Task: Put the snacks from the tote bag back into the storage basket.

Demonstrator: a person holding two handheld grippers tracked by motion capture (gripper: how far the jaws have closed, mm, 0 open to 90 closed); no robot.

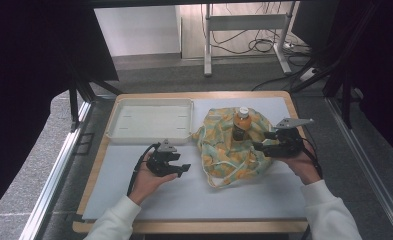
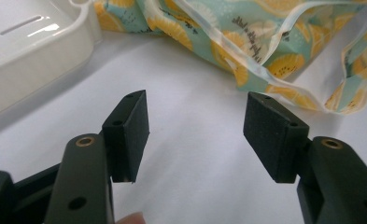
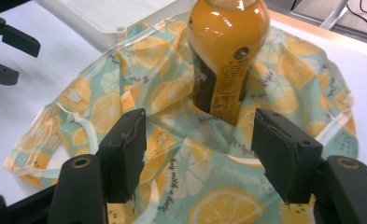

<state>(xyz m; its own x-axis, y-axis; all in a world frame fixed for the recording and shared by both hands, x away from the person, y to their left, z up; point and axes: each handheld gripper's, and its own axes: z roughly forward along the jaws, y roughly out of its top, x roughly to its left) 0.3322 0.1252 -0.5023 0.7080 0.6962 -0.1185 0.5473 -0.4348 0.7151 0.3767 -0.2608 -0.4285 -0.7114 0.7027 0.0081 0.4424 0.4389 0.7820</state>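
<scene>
Jaws of both grippers stand apart, nothing between the pads.

High view: the left gripper (image 1: pixel 175 167) hovers over bare white mat, its jaws pointing toward 3 o'clock at the fruit-print cloth bag (image 1: pixel 224 155), near it but not touching. The right gripper (image 1: pixel 264 141) sits at the bag's 3 o'clock side, jaws pointing toward 9 o'clock at the orange drink bottle (image 1: pixel 241 124), which stands upright in the bag's middle, white cap on top. The right hand is plainly the nearer to the bottle. A white tray (image 1: pixel 115 122) lies at 9 o'clock of the bag.

Left gripper view: released pads frame empty mat; the bag's edge and its pale drawstring handle (image 2: pixel 284 44) lie at 12 to 1 o'clock, well ahead. Tray corner (image 2: pixel 85 28) at 10 o'clock.

Right gripper view: released pads (image 3: pixel 125 149) hang over the bag cloth; the bottle (image 3: pixel 228 56) rises dead ahead at 12 o'clock, long axis upright, its base sunk in folds. Amber-orange liquid, dark label with yellow print. The bag is teal with lemon and kiwi slices, slumped low around the bottle.

Judgement: a straight advance toward 12 o'clock puts the bottle's body between the right pads.
</scene>
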